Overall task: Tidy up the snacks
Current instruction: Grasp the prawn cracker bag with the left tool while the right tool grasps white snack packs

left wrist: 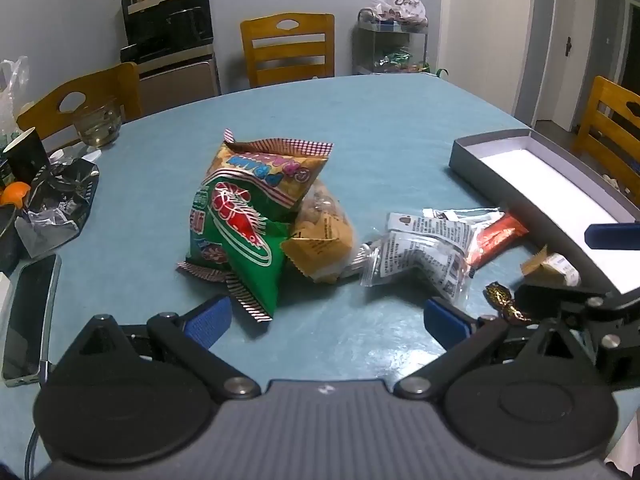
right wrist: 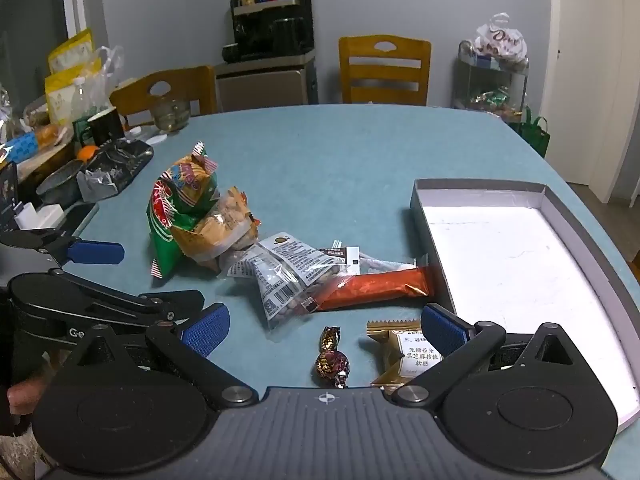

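Observation:
Snacks lie in a heap on the blue table [left wrist: 360, 128]. A green shrimp-chip bag [left wrist: 240, 224] leans on a yellow-brown biscuit pack [left wrist: 320, 236]. Right of them are clear nut packets [left wrist: 424, 252] and an orange bar [left wrist: 496, 240]. In the right wrist view the orange bar [right wrist: 372, 286], a dark wrapped candy [right wrist: 332, 360] and a gold pastry packet [right wrist: 404, 352] lie near the grey open box [right wrist: 532, 196], white inside. My left gripper [left wrist: 328, 316] is open just before the green bag. My right gripper [right wrist: 324, 326] is open above the candy, holding nothing.
A phone [left wrist: 28, 316] lies at the left table edge. A black cup [left wrist: 26, 156], glass bowl [left wrist: 98, 124], orange [left wrist: 14, 192] and foil bag [left wrist: 60, 204] crowd the far left. Wooden chairs [left wrist: 288, 48] ring the table. The right gripper shows at right in the left wrist view [left wrist: 600, 304].

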Motion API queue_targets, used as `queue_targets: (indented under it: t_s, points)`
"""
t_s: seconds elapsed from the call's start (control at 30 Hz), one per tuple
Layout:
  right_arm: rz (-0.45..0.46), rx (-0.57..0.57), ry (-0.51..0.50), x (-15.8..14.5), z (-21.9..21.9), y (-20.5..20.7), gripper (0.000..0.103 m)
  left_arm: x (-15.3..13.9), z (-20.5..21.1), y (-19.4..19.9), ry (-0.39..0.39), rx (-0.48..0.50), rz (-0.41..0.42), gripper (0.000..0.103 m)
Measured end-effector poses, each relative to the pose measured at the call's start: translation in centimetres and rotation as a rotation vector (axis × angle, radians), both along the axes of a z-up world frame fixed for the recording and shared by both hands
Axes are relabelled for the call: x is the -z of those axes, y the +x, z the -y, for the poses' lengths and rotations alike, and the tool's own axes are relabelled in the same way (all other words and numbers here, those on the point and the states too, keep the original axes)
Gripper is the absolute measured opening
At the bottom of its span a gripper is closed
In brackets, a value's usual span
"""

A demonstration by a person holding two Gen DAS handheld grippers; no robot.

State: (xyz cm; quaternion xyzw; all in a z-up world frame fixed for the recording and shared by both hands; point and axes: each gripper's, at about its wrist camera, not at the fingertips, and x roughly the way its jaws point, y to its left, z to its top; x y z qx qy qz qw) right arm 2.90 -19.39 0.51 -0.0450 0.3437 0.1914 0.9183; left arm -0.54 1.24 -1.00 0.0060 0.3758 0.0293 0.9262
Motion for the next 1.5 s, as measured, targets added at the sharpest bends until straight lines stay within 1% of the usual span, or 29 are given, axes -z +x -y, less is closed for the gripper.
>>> queue_targets:
  t_s: [0.43,0.53,0.63,0.7,0.77,0.87,0.97,1.03,1.1,1.13,1.2,1.23,1.3,1.33,1.4,1.5]
  points:
    - [-0.009,0.002,-0.006,0.2,0.2,0.2,0.103,0.1,-0.4,0.1,0.01,-0.007,0.001,0.103]
    - [-0.01,0.001,-0.001,0.2,0.2,0.3,0.103,-0.3,-1.5,0.3,0.019,-0.034,0.015,0.103]
    - [-0.012,-0.003,0.017,0.6,0.2,0.7,0.103,-1.1,-3.2,0.7,0.011,-0.069,0.037,0.103]
    - [-0.013,-0.004,0.009,0.8,0.0,1.1,0.103,-1.3,-3.8,1.0,0.008,-0.077,0.05,0.103]
    - [-0.016,-0.007,-0.003,1.0,-0.4,1.4,0.103,-1.5,-4.4,1.6,0.015,-0.087,0.057,0.103]
    - [0.004,-0.037,0.015,1.2,-1.0,1.8,0.103,-1.7,-4.7,2.9,0.041,-0.09,0.075,0.103]
    - [0.023,-0.064,0.03,1.4,-1.8,2.5,0.103,-1.4,-4.9,4.7,0.032,-0.071,0.075,0.103]
    - [0.04,-0.072,0.015,1.5,-2.6,3.1,0.103,-1.1,-5.0,5.8,0.027,-0.061,0.076,0.103]
    - [0.058,-0.094,0.009,1.5,-3.2,3.5,0.103,-0.6,-5.2,6.7,0.036,-0.061,0.073,0.103]
    - [0.071,-0.115,0.023,1.5,-3.6,3.6,0.103,-0.4,-5.2,7.0,0.041,-0.057,0.074,0.103]
    - [0.088,-0.147,0.013,1.5,-4.5,3.8,0.103,-0.1,-5.1,7.7,0.05,-0.05,0.089,0.103]
    - [0.105,-0.159,-0.033,1.7,-5.0,4.1,0.103,0.0,-5.2,7.9,0.051,-0.05,0.093,0.103]
    - [0.132,-0.183,-0.073,1.9,-6.0,4.4,0.103,0.2,-5.3,8.6,0.056,-0.046,0.1,0.103]
    - [0.12,-0.197,-0.076,2.3,-6.4,4.4,0.103,0.3,-5.4,8.8,0.06,-0.045,0.107,0.103]
    - [0.122,-0.223,-0.123,3.0,-7.0,4.8,0.103,0.6,-5.7,9.1,0.075,-0.048,0.119,0.103]
    - [0.103,-0.249,-0.154,4.0,-7.6,5.3,0.103,1.6,-6.5,10.0,0.07,-0.07,0.091,0.103]
